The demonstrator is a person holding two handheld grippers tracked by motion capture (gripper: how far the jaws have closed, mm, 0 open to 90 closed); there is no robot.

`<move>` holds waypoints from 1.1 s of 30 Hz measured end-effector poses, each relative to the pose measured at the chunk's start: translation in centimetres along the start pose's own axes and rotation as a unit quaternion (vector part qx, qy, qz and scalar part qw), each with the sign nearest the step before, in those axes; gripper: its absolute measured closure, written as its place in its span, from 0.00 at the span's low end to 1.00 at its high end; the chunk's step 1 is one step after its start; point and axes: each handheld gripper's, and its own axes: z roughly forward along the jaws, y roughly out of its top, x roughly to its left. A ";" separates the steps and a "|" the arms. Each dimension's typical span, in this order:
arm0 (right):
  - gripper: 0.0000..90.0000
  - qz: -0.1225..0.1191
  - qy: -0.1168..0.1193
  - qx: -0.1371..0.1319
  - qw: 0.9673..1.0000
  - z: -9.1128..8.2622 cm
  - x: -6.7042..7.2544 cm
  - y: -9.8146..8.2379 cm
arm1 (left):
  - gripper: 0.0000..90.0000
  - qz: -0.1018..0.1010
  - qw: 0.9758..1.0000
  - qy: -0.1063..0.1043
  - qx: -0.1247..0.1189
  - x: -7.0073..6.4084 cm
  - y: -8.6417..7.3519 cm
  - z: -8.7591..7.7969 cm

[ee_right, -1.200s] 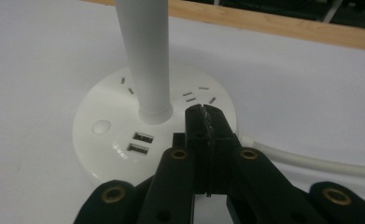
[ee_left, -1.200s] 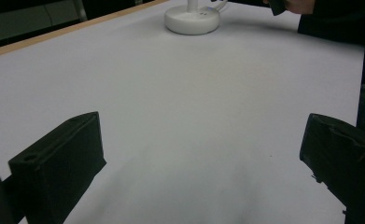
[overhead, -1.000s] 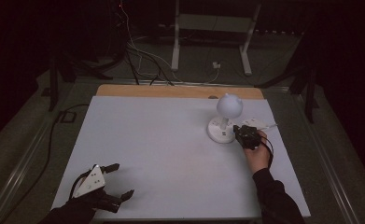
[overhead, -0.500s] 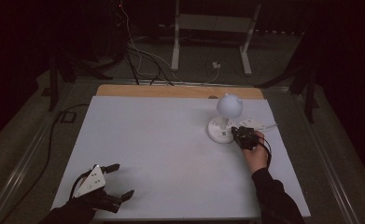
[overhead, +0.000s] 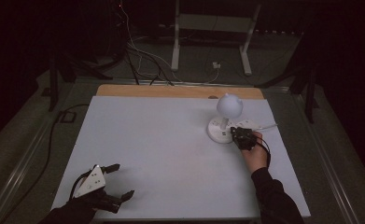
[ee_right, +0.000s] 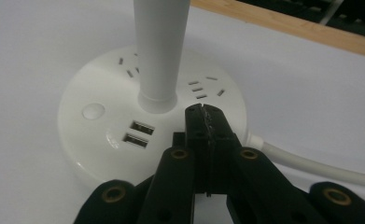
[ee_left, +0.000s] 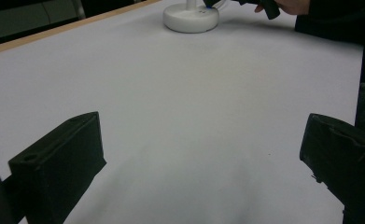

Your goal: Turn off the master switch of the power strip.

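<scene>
Nothing had shifted between the earlier high views and this one: both hands, both grippers and the lamp sat where they had been. The right gripper (overhead: 240, 136) lay over the near-right part of the white lamp base (overhead: 220, 131), held by the person's right hand (overhead: 255, 154) with a dark sleeve (overhead: 276, 200) running back to the table's near edge. In the right gripper view its two black jaws were pressed flat together with nothing between them, their joined tips (ee_right: 203, 114) standing over the top of the lamp base (ee_right: 91, 140), just beside the foot of the white stem (ee_right: 159, 51) and to the right of the two USB ports (ee_right: 138, 133); whether the tips actually touched the plastic could not be told. A round button (ee_right: 93, 111) sat on the left of the base, socket slots ringed the stem, and a white cable (ee_right: 311, 165) left the base at the right. The lamp stood toward the far right of the white table (overhead: 161, 149), its round head (overhead: 229, 106) above the base. The left gripper (overhead: 119, 181) rested at the near-left corner, well apart from the lamp, its jaws spread wide over bare table with nothing held, as the left gripper view showed, with the lamp base (ee_left: 191, 18) far off at the top.
</scene>
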 end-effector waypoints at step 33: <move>1.00 -0.009 0.002 0.026 1.000 0.1 -0.1 0.6 | 0.00 -0.001 1.000 -0.001 0.000 0.0 0.0 0.1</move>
